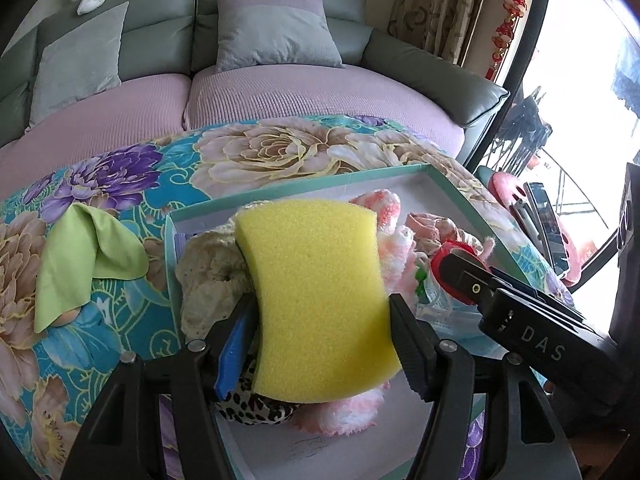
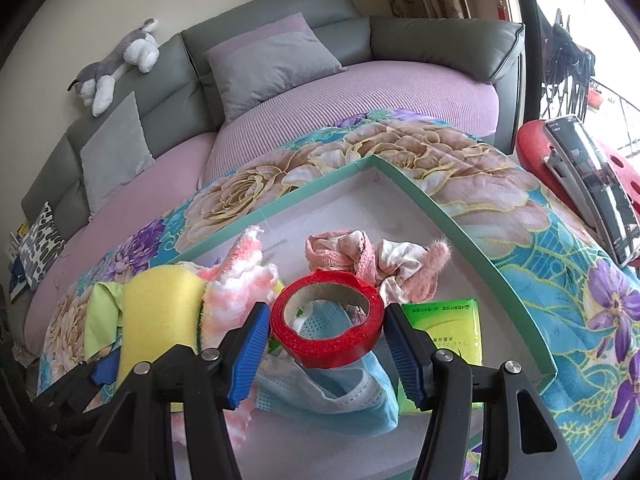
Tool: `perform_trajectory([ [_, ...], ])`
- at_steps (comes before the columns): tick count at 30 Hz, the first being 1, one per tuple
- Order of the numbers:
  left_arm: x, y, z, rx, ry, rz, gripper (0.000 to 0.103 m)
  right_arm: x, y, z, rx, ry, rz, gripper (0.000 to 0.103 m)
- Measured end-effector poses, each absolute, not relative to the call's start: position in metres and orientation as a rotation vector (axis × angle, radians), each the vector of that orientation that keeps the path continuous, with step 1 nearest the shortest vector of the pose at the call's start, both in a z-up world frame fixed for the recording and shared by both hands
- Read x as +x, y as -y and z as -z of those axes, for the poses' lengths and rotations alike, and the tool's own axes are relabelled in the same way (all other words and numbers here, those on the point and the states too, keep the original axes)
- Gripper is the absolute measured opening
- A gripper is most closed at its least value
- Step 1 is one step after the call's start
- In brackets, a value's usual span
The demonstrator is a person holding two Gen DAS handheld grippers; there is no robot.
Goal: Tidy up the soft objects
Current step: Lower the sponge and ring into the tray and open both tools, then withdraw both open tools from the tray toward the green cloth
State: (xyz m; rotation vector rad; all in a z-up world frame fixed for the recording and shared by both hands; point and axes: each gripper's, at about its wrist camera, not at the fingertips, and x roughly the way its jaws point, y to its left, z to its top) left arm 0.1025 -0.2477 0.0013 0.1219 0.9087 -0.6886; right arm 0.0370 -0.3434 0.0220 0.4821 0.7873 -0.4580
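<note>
The left gripper (image 1: 320,312) clamps a yellow sponge (image 1: 316,300) by its narrow waist, holding it over the tray (image 1: 304,184). The right gripper (image 2: 324,340) grips a red tape roll (image 2: 326,320) between its blue pads (image 2: 250,352), above a blue mask (image 2: 344,392) and a green packet (image 2: 444,320) lying in the tray. Farther in lie a pink-white cloth (image 2: 240,280) and a pink scrunchie (image 2: 376,256). A green cloth (image 1: 80,260) lies left of the tray on the floral blanket (image 1: 120,184). Beyond stands the sofa (image 1: 280,80) with cushions (image 1: 276,32) and a plush dog (image 2: 116,64).
</note>
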Motion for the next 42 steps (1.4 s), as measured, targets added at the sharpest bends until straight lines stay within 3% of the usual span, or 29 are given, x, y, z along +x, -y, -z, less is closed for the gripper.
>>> perform_trajectory([
  [13, 0.097, 0.241, -0.023, 0.089, -0.890, 0.727, 0.078, 0.029, 0.341, -0.047, 0.469, -0.711, 0.462, 0.062],
  [38, 0.146, 0.144, -0.025, -0.040, -0.883, 0.350, 0.079, 0.046, 0.315, -0.048, 0.428, -0.730, 0.389, 0.062],
  [42, 0.150, 0.130, -0.022, -0.063, -0.884, 0.299, 0.091, 0.056, 0.299, -0.047, 0.378, -0.745, 0.373, 0.069],
])
